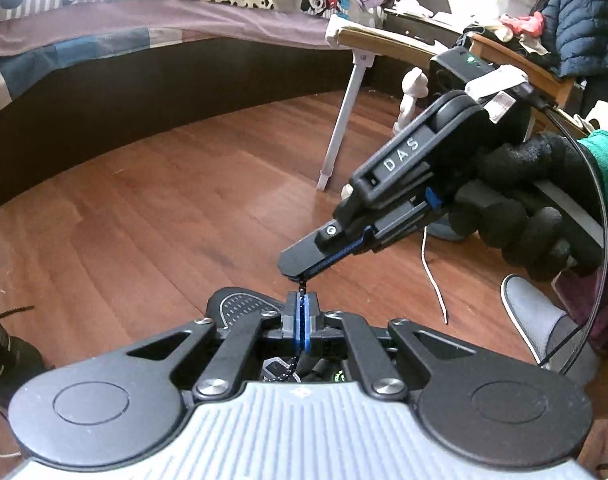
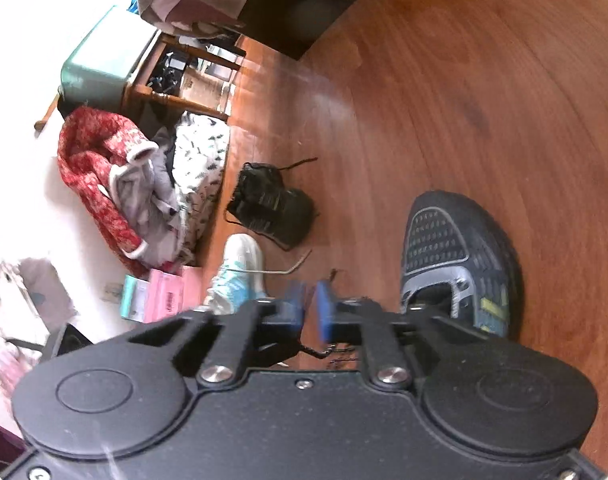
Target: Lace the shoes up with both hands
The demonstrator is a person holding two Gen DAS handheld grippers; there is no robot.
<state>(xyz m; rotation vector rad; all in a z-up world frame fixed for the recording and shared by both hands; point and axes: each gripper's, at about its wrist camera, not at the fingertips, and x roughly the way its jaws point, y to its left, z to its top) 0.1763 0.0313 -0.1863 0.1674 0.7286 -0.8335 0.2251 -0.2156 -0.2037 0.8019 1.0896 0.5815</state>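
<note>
In the left wrist view my left gripper point(image 1: 302, 312) is shut on a black shoelace point(image 1: 302, 289), whose short end sticks up out of the blue pads. The toe of a dark mesh sneaker point(image 1: 240, 304) shows just behind it. My right gripper point(image 1: 294, 270), held by a black-gloved hand point(image 1: 515, 200), comes in from the right with its tip touching that lace end. In the right wrist view the right gripper point(image 2: 309, 311) is blurred, with a narrow gap between its pads and nothing in it. The sneaker point(image 2: 455, 248) lies to its right and a lace loop point(image 2: 319, 354) lies under the fingers.
On the wood floor lie a second black shoe point(image 2: 272, 204), a white and teal shoe point(image 2: 240, 272) and a pile of clothes point(image 2: 116, 184). A grey slippered foot point(image 1: 535, 312), a white cable point(image 1: 431, 276), a folding table leg point(image 1: 343, 120) and a bed point(image 1: 104, 12) are nearby.
</note>
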